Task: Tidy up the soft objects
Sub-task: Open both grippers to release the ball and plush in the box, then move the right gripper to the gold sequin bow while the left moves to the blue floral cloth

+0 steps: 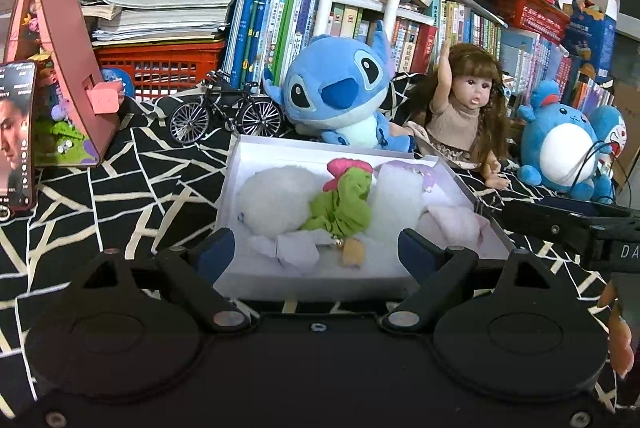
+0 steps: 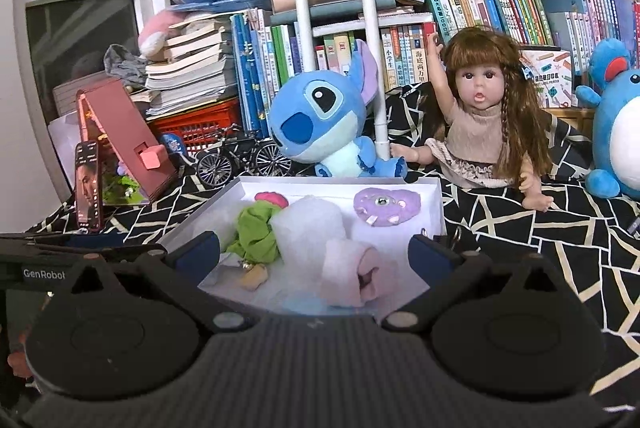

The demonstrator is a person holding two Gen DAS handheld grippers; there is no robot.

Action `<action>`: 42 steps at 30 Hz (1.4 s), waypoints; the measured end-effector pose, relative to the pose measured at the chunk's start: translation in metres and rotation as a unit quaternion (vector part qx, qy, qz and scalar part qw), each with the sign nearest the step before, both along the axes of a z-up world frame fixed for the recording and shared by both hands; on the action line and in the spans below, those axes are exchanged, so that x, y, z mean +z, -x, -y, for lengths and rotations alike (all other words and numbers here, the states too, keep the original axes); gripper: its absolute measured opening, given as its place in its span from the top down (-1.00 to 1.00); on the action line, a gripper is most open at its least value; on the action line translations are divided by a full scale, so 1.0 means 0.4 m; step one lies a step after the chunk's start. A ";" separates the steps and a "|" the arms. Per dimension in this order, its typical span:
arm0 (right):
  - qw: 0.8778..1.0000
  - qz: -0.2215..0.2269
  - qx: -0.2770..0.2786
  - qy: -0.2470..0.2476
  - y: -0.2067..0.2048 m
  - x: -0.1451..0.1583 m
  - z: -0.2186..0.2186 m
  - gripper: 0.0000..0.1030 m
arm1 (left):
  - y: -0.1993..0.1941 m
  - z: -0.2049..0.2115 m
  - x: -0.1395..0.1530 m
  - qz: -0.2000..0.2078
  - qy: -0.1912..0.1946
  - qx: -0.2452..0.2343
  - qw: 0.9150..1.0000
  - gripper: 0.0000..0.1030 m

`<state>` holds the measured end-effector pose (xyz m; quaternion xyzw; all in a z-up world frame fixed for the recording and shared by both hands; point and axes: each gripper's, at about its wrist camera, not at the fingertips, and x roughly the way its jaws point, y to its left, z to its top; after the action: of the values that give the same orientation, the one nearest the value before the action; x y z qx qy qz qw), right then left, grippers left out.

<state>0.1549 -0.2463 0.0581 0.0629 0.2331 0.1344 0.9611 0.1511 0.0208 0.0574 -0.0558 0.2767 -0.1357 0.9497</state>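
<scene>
A white shallow box (image 1: 256, 151) (image 2: 434, 203) sits on the black patterned cloth and holds soft things: a white fluffy ball (image 1: 276, 199), a green cloth toy with a pink top (image 1: 348, 195) (image 2: 256, 228), a white fluffy roll (image 2: 308, 228), a pale pink roll (image 1: 452, 224) (image 2: 352, 276), a purple plush heart (image 2: 386, 205) and a small white cloth (image 1: 296, 248). My left gripper (image 1: 316, 252) is open and empty at the box's near edge. My right gripper (image 2: 316, 254) is open and empty, its jaws either side of the pink roll, not touching it.
A blue Stitch plush (image 1: 340, 87) (image 2: 320, 115), a doll (image 1: 464, 107) (image 2: 484, 111) and a blue round plush (image 1: 560, 143) (image 2: 616, 131) sit behind the box. A model bicycle (image 1: 224, 111), a phone (image 1: 16, 131), a pink stand (image 1: 60, 67), red crate and books stand at left and back.
</scene>
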 end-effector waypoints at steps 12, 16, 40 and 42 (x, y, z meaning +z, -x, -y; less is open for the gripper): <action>0.999 0.028 0.001 0.040 0.096 -0.025 -0.011 -1.00 | 0.110 -0.019 -0.033 0.001 0.009 -0.015 1.000 -0.73; 0.998 0.034 0.004 0.052 0.131 -0.038 -0.015 -1.00 | 0.150 -0.023 -0.049 0.006 0.005 -0.018 1.000 -0.73; 0.997 0.016 0.035 0.060 0.216 -0.158 -0.095 -1.00 | 0.250 -0.081 -0.125 0.035 -0.011 0.066 0.997 -0.77; 0.997 0.015 0.040 0.064 0.217 -0.160 -0.104 -1.00 | 0.248 -0.085 -0.131 0.029 -0.009 0.075 0.997 -0.77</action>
<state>0.0683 -0.2047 -0.0061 -0.0096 0.2295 0.1585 0.9603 0.0520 0.0549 0.0049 -0.0641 0.2452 -0.0637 0.9653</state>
